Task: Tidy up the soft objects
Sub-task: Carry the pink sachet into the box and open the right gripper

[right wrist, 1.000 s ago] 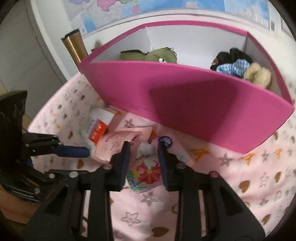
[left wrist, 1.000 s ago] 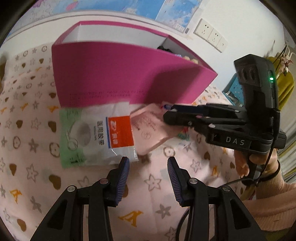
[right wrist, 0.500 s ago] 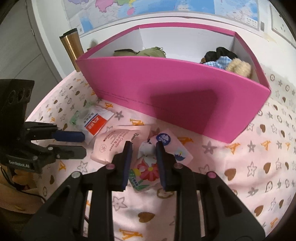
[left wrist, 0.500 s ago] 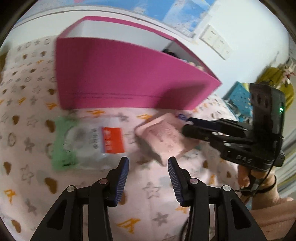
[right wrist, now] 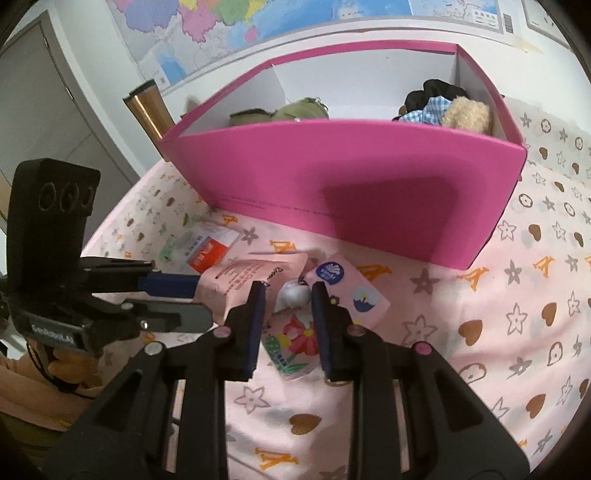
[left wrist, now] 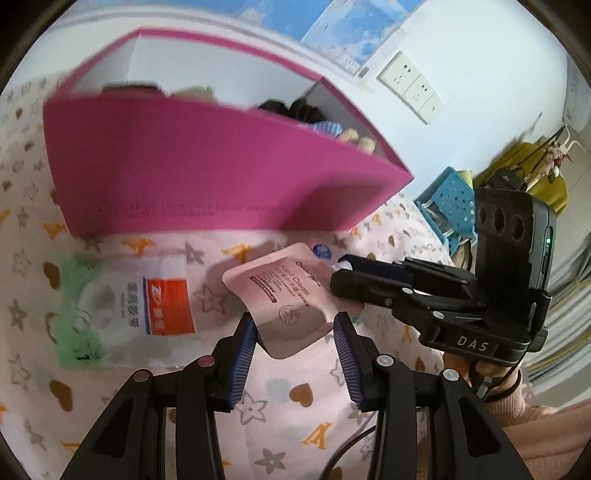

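Left tongs part-open around the pink pouch, probably not yet pinching; it's light, floppy, slippery—grip the edge seam. Right tongs open over floral pack.

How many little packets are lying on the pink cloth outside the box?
4: mask packet far left, pink hand-cream pouch, floral packet nearest, pink sticker packet right. More may hide underneath.

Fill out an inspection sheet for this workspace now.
Surface: pink patterned cloth.
Job's things: hand cream pouch, floral packet, mask packet on the cloth; pink box holds plush items.
Clutter: metal tumbler behind the box.
Grippers: left hand-held gripper open around the pouch; right hand-held gripper open around the floral packet.
Cables: black cable beside the left hand-held gripper.
Surroundings: wall map, sockets.
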### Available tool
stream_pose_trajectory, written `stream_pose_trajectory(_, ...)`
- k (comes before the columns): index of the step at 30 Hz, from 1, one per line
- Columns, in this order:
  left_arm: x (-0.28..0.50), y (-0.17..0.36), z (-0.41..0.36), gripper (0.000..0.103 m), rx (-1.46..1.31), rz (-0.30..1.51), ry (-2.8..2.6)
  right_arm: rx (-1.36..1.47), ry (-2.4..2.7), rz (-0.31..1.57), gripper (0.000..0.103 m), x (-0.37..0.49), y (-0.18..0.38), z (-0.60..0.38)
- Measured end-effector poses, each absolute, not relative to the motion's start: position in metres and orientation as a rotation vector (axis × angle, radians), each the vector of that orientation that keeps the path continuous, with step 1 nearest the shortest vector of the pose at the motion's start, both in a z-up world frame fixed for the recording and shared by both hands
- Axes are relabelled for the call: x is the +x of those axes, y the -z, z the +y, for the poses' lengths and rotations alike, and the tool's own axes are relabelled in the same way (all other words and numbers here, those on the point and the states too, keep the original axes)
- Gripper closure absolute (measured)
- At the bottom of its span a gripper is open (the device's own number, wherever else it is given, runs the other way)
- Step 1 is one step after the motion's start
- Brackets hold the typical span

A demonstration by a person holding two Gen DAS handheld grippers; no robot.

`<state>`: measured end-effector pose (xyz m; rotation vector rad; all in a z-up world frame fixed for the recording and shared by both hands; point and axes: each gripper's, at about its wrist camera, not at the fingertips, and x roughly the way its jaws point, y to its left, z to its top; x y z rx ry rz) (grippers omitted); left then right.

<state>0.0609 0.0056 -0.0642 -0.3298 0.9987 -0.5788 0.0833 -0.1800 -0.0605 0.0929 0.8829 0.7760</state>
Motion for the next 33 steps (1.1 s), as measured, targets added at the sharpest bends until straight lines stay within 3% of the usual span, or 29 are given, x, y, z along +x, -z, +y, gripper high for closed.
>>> stream_pose_trajectory(18,0.071,-0.044,-0.002,0.061,-0.139,0.726,0.550,0.121,-0.804,0.644,0.074,0.106,-0.031,-0.196)
stream_pose_trajectory(33,0.145,-0.024,-0.012,0.061,-0.089,0.819,0.478,0.108,-0.702,0.724,0.074,0.177,-0.001,-0.182)
